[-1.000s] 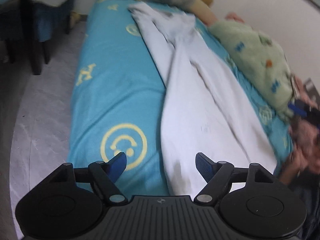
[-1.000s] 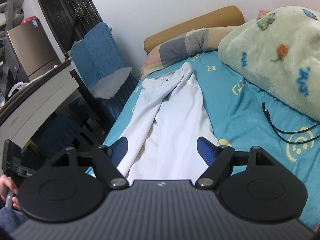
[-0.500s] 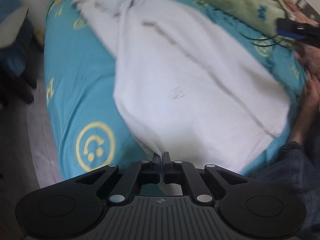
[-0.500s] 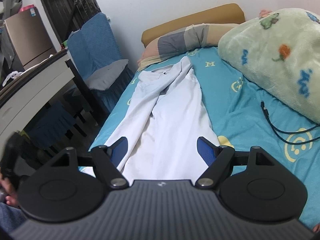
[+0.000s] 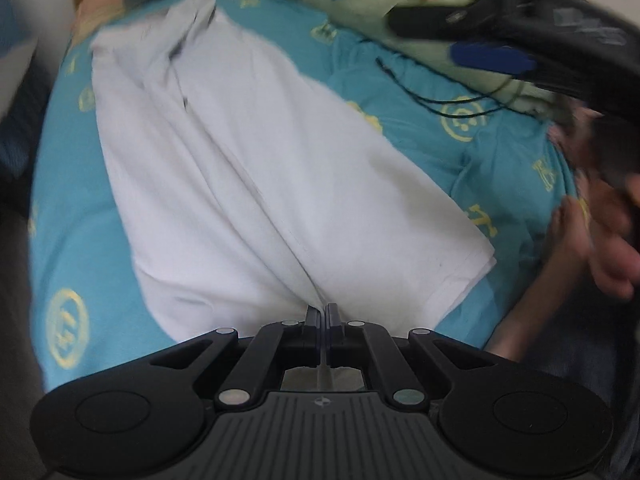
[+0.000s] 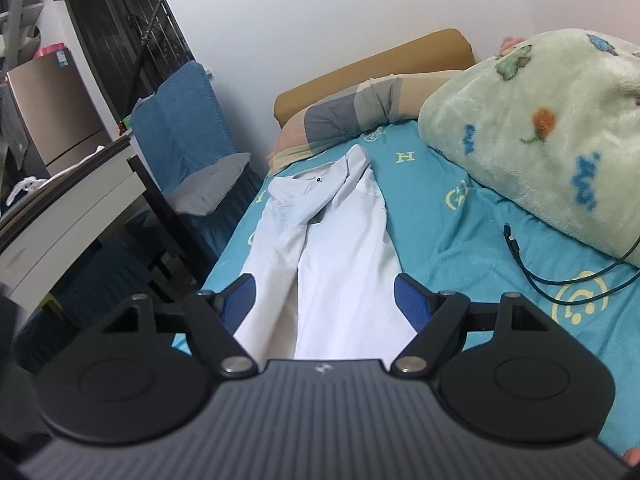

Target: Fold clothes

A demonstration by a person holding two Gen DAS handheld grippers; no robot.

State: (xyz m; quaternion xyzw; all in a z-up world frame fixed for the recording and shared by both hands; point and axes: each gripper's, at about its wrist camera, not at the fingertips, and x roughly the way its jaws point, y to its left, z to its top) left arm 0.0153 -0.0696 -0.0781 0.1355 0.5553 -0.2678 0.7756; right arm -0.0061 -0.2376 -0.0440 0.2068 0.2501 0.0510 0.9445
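Observation:
A white shirt [image 5: 248, 168] lies lengthwise on the teal bed sheet [image 5: 80, 240], collar at the far end near the pillows. My left gripper [image 5: 323, 312] is shut on the shirt's near hem, with the fabric pinched between its fingers. My right gripper [image 6: 326, 300] is open and empty, held above the near end of the shirt [image 6: 340, 264]. It also shows at the upper right of the left wrist view [image 5: 500, 40], above the blanket.
A pale green fleece blanket [image 6: 540, 128] lies along the right side of the bed. A black cable [image 6: 560, 276] lies on the sheet beside it. Pillows [image 6: 352, 116] are at the head. A blue chair [image 6: 180, 132] and a desk [image 6: 60, 216] stand left of the bed.
My left gripper shut on the shirt's near hem, then shifted right along it. The right gripper stays open and has barely moved.

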